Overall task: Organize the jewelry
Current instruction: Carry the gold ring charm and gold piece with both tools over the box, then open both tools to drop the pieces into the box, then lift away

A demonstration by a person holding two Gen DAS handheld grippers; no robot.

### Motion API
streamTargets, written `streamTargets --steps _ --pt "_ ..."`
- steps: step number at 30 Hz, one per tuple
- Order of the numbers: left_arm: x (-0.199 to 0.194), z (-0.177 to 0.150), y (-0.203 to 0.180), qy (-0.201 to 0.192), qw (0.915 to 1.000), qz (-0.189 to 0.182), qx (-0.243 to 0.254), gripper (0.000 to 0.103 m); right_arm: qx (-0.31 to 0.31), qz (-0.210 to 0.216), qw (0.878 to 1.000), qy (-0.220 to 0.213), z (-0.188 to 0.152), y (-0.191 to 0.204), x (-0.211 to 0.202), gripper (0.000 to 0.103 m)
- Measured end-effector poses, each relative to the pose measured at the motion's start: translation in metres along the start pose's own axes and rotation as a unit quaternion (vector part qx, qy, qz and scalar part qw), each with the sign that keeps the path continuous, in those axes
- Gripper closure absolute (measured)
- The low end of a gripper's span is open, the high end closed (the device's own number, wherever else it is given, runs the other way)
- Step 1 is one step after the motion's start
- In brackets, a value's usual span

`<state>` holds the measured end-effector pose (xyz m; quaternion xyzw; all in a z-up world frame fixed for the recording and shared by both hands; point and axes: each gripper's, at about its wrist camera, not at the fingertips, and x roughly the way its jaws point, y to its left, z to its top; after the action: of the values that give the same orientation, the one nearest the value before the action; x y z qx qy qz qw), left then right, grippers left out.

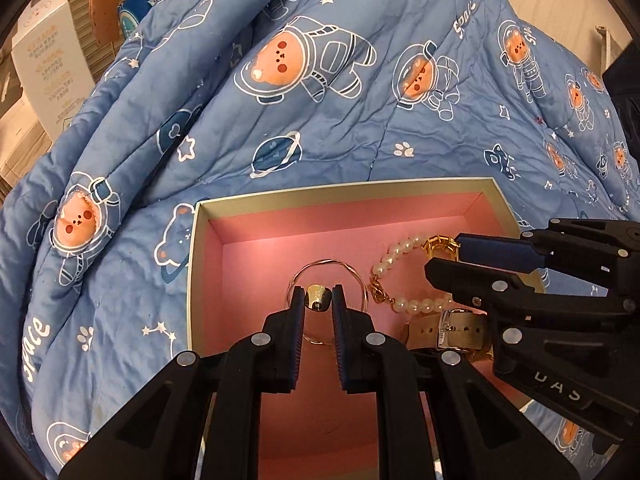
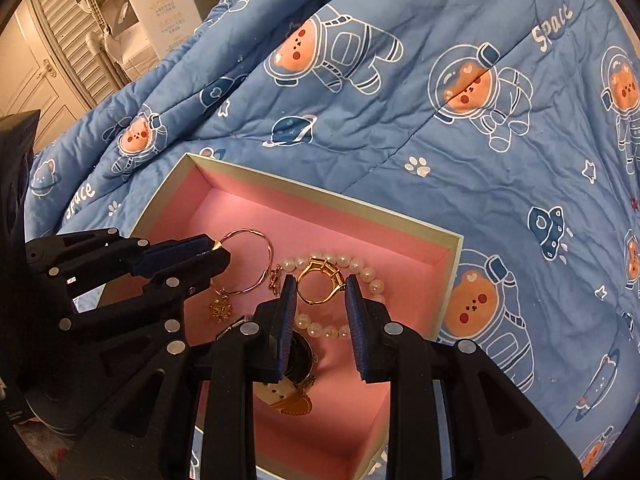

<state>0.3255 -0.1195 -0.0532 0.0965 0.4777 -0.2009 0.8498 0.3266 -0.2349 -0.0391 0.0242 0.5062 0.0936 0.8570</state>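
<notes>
The left gripper (image 1: 318,300) pinches a small frosted gold ring (image 1: 318,299) between its blue-padded tips, low inside the pink-lined box (image 1: 280,200); the right gripper (image 2: 321,289) stands spread around a faceted gold ring (image 2: 320,280), and whether the pads touch it cannot be told. The box rests on a rumpled blue quilt (image 2: 460,140) printed with astronaut bears, planets and stars. Beyond the quilt's edge stand a white carton (image 2: 164,8) and pale louvred doors (image 2: 68,40). Directly beneath the left gripper's tips lies a thin wire bangle (image 2: 256,256) with a snowflake charm (image 2: 220,307). Beside it curls a pearl bracelet (image 1: 400,256) with a gold clasp, under the right gripper. Nearer the cameras lies a watch on a beige woven strap (image 1: 460,330).
</notes>
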Motion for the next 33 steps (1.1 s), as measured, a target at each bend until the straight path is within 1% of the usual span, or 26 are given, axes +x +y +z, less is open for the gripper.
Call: streamTargets --steps 6,17,19,20,22,25,26,27,28,29,30,32,33 --pt "0.008 0.0 -0.004 0.01 0.9999 0.002 0.012 0.09 -0.007 -0.004 1.0 0.01 0.005 0.002 0.003 0.077" --pt "0.01 -0.002 -0.006 0.01 0.9999 0.002 0.014 0.089 0.012 0.007 1.0 0.015 0.006 -0.001 0.005 0.077" --pt "0.009 -0.003 -0.006 0.007 0.9999 0.003 0.015 0.087 0.011 0.008 1.0 0.014 0.005 -0.001 0.004 0.077" --pt "0.007 -0.003 -0.006 0.006 0.9999 0.003 0.014 0.082 0.012 0.009 1.0 0.014 0.005 -0.002 0.004 0.076" --pt "0.004 -0.004 -0.006 0.0 0.9999 0.002 0.014 0.08 0.017 0.009 1.0 0.012 0.005 -0.003 0.003 0.075" --pt "-0.005 -0.002 -0.003 -0.011 0.9999 -0.002 0.007 0.073 0.025 0.018 1.0 0.0 0.004 -0.006 -0.003 0.075" --pt "-0.009 -0.002 -0.002 -0.017 0.9998 -0.003 0.005 0.067 0.028 0.02 0.999 -0.006 0.005 -0.007 -0.007 0.074" --pt "-0.015 -0.001 -0.001 -0.025 0.9997 -0.005 0.002 0.06 0.032 0.023 0.999 -0.013 0.005 -0.008 -0.012 0.067" --pt "-0.021 -0.001 0.001 -0.035 0.9994 -0.005 0.0 0.056 0.037 0.026 0.999 -0.022 0.006 -0.01 -0.017 0.061" --pt "-0.028 -0.002 0.003 -0.045 0.999 -0.005 -0.004 0.048 0.044 0.03 0.998 -0.034 0.006 -0.013 -0.024 0.05" --pt "-0.035 -0.003 0.006 -0.055 0.9985 -0.004 -0.008 0.043 0.051 0.034 0.997 -0.045 0.005 -0.015 -0.031 0.049" --pt "-0.047 -0.006 0.013 -0.069 0.9974 -0.005 -0.022 0.036 0.059 0.035 0.996 -0.058 0.004 -0.019 -0.042 0.049" --pt "-0.053 -0.009 0.017 -0.075 0.9967 -0.005 -0.031 0.03 0.064 0.037 0.995 -0.064 0.001 -0.021 -0.048 0.048"
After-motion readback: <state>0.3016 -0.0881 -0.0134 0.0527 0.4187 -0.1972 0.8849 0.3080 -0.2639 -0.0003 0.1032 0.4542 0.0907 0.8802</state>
